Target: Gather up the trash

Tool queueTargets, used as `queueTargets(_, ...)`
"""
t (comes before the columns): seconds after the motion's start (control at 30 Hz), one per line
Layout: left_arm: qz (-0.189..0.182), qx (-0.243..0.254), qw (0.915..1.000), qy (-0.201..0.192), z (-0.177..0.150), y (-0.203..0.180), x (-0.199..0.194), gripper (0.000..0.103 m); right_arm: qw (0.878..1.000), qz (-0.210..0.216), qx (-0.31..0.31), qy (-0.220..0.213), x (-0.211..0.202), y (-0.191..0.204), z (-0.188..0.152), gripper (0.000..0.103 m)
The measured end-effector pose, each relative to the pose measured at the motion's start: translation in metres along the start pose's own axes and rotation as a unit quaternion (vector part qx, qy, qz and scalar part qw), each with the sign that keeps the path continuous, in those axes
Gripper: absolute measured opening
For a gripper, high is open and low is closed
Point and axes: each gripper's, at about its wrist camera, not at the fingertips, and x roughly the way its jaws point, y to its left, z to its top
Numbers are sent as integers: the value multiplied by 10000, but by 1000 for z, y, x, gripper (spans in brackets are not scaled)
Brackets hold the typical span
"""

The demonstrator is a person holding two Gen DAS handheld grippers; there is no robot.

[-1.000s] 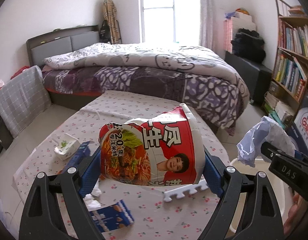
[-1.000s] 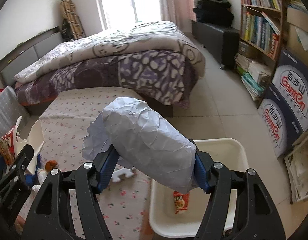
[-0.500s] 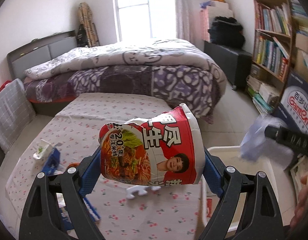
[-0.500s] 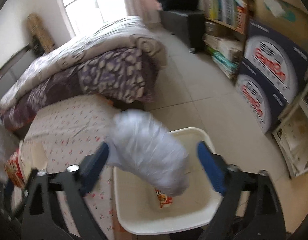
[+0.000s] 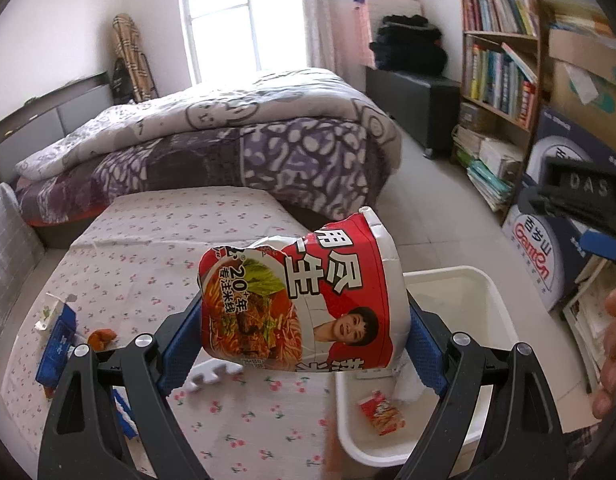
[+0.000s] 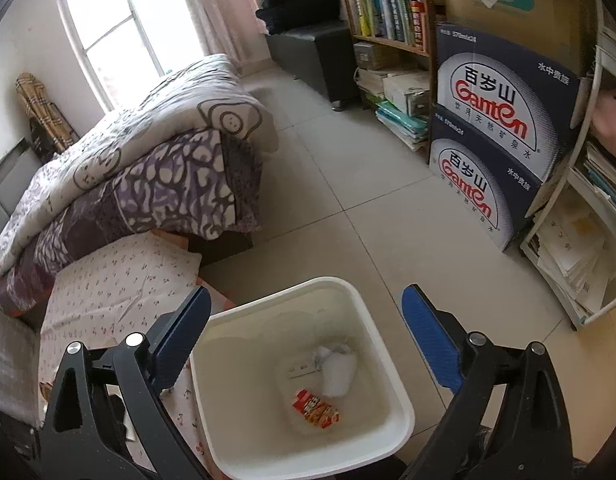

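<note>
Left wrist view: a crushed red instant-noodle cup (image 5: 304,300) lies on its side, long axis crosswise between the pads, clamped in the left gripper (image 5: 304,340), whose jaws are clenched on its 2 ends. It hangs above the right edge of the floral-covered table (image 5: 156,248), with the white bin (image 5: 487,288) just beside and below it to the right. By my reading, the coming move turns on that offset: the cup must travel rightward past the table's edge before it is let go, or it could catch the bin's near rim.

Right wrist view: the right gripper (image 6: 304,332) hovers over the bin (image 6: 391,376) with jaws spread wide and nothing between them. A crumpled white paper ball (image 6: 337,368) and a red snack wrapper (image 6: 317,408) lie on the bin's floor. This gripper is the nearer to the bin's mouth and looks due to clear out of the way.

Elsewhere on the table, toward its left edge, sit a blue carton (image 5: 56,348), a small orange scrap (image 5: 102,336) and a white foam puzzle piece (image 5: 212,376), apparently trash not yet collected.
</note>
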Motion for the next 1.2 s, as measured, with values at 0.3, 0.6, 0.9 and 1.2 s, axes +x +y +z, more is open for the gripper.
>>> queueTargets(0.3, -497, 77, 9986, 133, 1, -23, 2, 86, 9997, -103, 196, -64, -2, -16, 7, 95)
queueTargets(0.6, -780, -6, 9968, 195, -1, -23, -1, 89, 9998, -120, 83, -152, -6, -10, 7, 96)
queueTargets(0.9, -431, -19, 9989, 166, -4, -4, -3, 89, 9996, -127, -182, -188, -8, 15, -2, 96)
queueTargets(1.2, 21, -49, 9991, 430, -11, 34, -6, 89, 9992, -40, -399, -58, -7, 31, -9, 96)
